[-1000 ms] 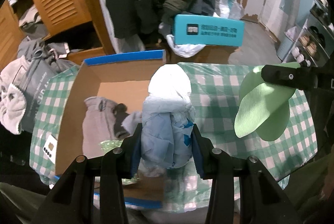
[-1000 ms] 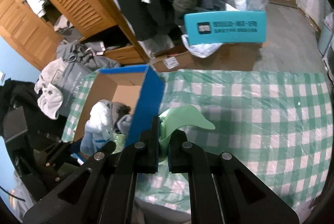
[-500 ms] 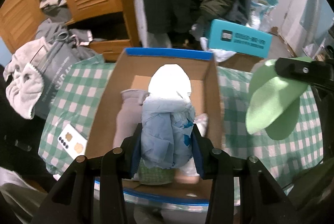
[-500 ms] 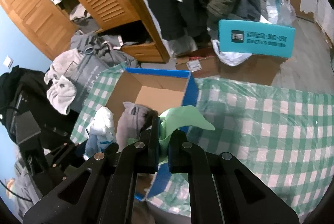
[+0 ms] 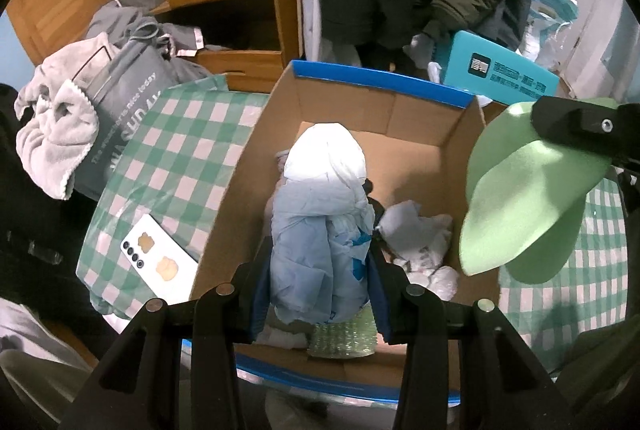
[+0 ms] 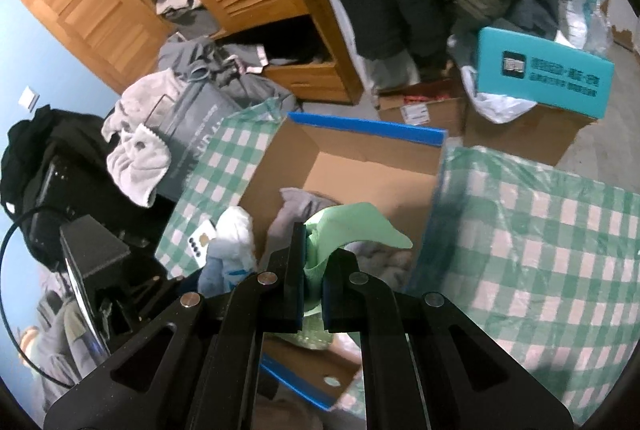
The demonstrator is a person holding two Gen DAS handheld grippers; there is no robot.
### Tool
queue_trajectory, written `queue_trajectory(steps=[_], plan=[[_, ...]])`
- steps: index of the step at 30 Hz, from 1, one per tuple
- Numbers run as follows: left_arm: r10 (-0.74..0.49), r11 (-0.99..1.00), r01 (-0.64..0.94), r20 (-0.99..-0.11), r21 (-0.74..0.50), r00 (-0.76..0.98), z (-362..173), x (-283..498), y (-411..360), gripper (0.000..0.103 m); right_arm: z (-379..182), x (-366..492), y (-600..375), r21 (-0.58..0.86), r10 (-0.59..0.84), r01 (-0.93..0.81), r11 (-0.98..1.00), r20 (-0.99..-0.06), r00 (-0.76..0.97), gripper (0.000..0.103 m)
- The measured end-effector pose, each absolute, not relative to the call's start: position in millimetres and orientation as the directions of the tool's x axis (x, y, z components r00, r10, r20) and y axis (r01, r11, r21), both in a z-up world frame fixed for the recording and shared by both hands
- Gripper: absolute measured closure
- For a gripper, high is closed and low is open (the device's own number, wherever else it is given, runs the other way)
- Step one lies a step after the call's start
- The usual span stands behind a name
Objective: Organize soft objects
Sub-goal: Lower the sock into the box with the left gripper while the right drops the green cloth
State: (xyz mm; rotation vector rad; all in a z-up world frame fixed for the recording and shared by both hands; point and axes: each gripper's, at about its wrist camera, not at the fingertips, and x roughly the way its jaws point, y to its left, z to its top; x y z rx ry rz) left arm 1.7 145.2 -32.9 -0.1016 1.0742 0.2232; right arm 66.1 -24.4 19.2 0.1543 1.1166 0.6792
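- A table under a green-and-white checked cloth (image 5: 176, 157) with a clear plastic sheet over it carries everything.
- An open cardboard box with blue-taped edges (image 5: 376, 81) stands on the cloth, soft things piled inside.
- A white phone (image 5: 160, 256) lies flat, camera side up, just beside the box's left wall, close to the cloth's near corner.
- To the right of the box the cloth (image 6: 540, 230) is bare.

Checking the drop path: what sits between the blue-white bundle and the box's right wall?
Left wrist view: crumpled white cloth in the box.
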Motion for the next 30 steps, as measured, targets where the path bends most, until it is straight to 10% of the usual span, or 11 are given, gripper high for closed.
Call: queue_trajectory(steps=[30], plan=[[0.134, 0.970, -0.242, -0.887, 0.026, 0.441, -15, -6, 148, 0.030, 12, 54, -45, 0.329, 0.462, -0.397, 0.857, -0.832, 0.308, 0.050]])
